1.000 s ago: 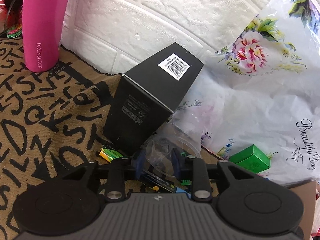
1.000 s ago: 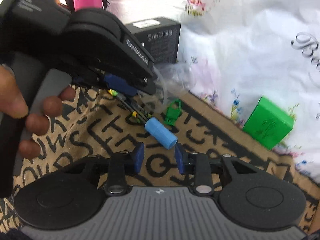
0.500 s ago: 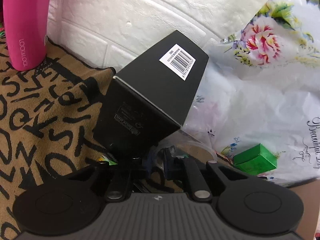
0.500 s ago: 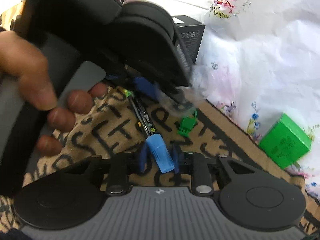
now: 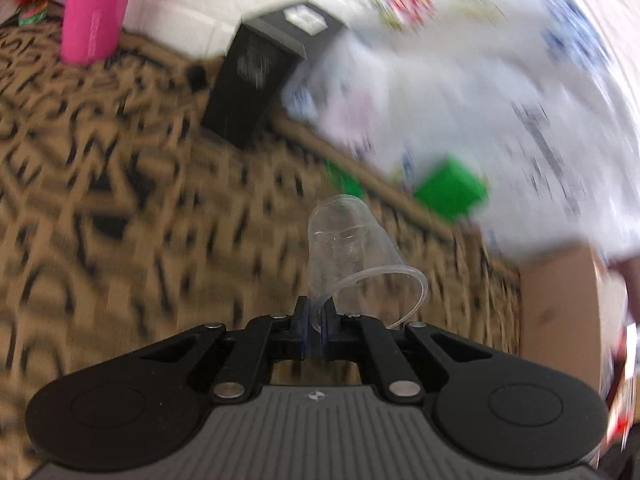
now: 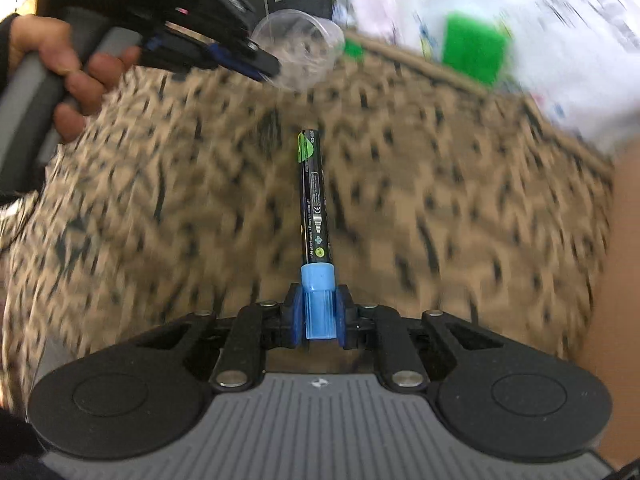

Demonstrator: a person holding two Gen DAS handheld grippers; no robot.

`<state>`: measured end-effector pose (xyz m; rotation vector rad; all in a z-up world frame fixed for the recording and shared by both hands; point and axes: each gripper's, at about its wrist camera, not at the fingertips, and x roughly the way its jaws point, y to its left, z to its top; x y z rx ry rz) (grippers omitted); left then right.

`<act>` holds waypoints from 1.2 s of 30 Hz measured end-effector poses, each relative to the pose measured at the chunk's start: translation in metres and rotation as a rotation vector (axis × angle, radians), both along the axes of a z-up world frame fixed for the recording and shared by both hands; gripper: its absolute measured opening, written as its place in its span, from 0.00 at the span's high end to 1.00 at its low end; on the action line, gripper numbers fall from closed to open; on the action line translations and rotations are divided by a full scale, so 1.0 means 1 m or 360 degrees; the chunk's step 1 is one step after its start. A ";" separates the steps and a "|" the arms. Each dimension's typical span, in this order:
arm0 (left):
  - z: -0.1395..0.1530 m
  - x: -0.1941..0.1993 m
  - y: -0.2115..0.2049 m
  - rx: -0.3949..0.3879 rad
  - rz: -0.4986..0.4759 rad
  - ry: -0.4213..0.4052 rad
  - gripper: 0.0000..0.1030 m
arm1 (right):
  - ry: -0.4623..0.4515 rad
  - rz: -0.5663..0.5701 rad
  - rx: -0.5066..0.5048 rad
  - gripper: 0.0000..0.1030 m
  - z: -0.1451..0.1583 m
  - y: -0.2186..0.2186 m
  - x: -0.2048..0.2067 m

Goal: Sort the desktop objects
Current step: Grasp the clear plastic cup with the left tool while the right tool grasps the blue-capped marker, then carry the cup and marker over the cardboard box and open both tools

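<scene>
- Right gripper (image 6: 319,318), lower centre of its view: jaws pinching the blue cap of a marker (image 6: 315,216); barrel projects straight ahead, clear of the patterned cloth (image 6: 440,200), evidently lifted for carrying.
- Left gripper (image 5: 315,326), lower centre: pads pressed together on the rim of a clear plastic cup (image 5: 352,248); thin wall judged the only purchase available.
- Far, upper frame: black box (image 5: 256,80), green box (image 5: 450,190), pink bottle (image 5: 94,12) standing unsorted.
</scene>
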<state>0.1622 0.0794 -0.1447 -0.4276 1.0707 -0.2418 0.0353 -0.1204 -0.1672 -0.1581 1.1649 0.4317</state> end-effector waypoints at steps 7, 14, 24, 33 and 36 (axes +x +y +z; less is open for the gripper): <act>-0.012 -0.068 -0.001 0.0073 -0.0031 0.0155 0.94 | 0.0048 -0.0118 -0.0004 0.83 -0.009 -0.010 -0.045; -0.013 -0.058 -0.010 0.0123 0.0000 0.0079 0.86 | -0.0054 -0.0070 -0.0035 0.82 -0.015 0.014 -0.013; 0.025 -0.081 -0.024 0.0065 -0.0071 -0.0047 0.98 | -0.0171 -0.0285 0.0182 0.87 0.030 -0.023 -0.032; 0.074 -0.105 -0.073 -0.0019 -0.0201 -0.0241 0.98 | -0.0407 -0.0550 0.0339 0.87 0.087 -0.084 -0.062; 0.090 -0.111 -0.101 -0.0047 -0.0281 -0.0307 0.98 | -0.0495 -0.0618 0.0360 0.87 0.103 -0.107 -0.072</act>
